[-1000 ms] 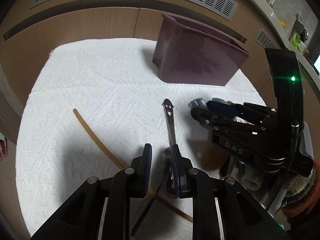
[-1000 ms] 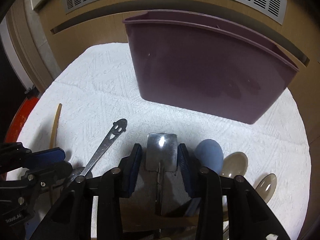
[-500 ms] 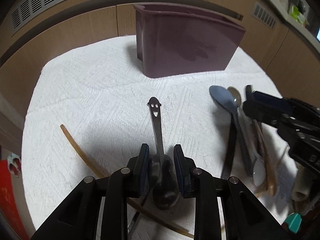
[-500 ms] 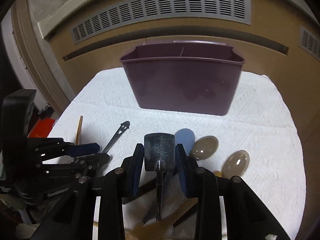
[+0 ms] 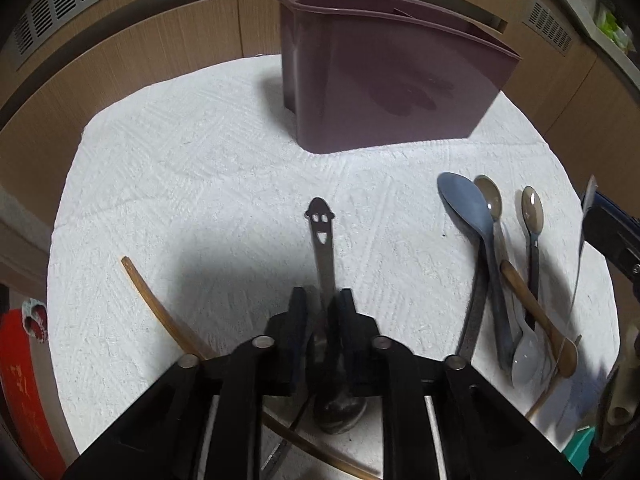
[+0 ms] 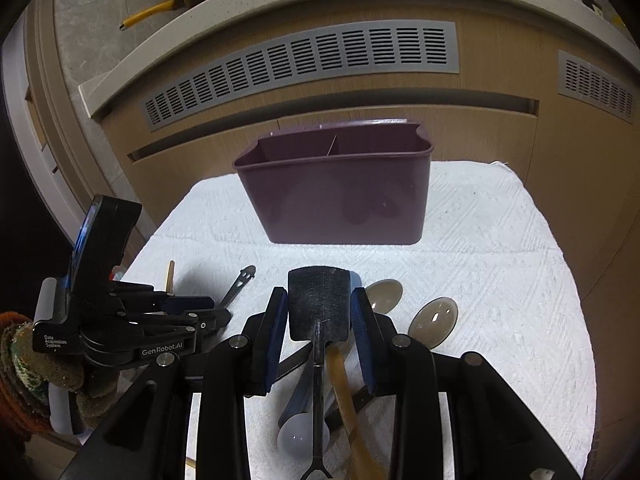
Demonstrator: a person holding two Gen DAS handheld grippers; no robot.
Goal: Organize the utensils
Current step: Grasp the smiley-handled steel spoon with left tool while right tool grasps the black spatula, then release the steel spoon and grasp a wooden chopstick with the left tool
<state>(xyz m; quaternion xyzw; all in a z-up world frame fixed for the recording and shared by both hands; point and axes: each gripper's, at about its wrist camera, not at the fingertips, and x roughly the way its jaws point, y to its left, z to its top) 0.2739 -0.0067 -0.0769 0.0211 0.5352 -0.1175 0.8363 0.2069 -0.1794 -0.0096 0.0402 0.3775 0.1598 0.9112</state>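
A dark purple utensil caddy (image 5: 384, 80) stands at the back of the white towel; it also shows in the right wrist view (image 6: 340, 188) with a divider inside. My left gripper (image 5: 322, 312) is shut on a metal spoon with a smiley-face handle end (image 5: 322, 240), low over the towel. My right gripper (image 6: 320, 312) is shut on a small metal spatula (image 6: 319, 304), lifted above the other utensils. The left gripper also shows in the right wrist view (image 6: 216, 312).
Several spoons lie on the towel's right side: a blue one (image 5: 468, 208), two translucent brown ones (image 5: 490, 196), a white one (image 5: 528, 356) and a wooden one (image 5: 536, 312). A thin amber stick (image 5: 156, 304) lies left. Wooden cabinets with vents stand behind.
My left gripper closed on the smiley-handled spoon. My right gripper rose and pulled back with the spatula, so the caddy now looks farther and its open top shows.
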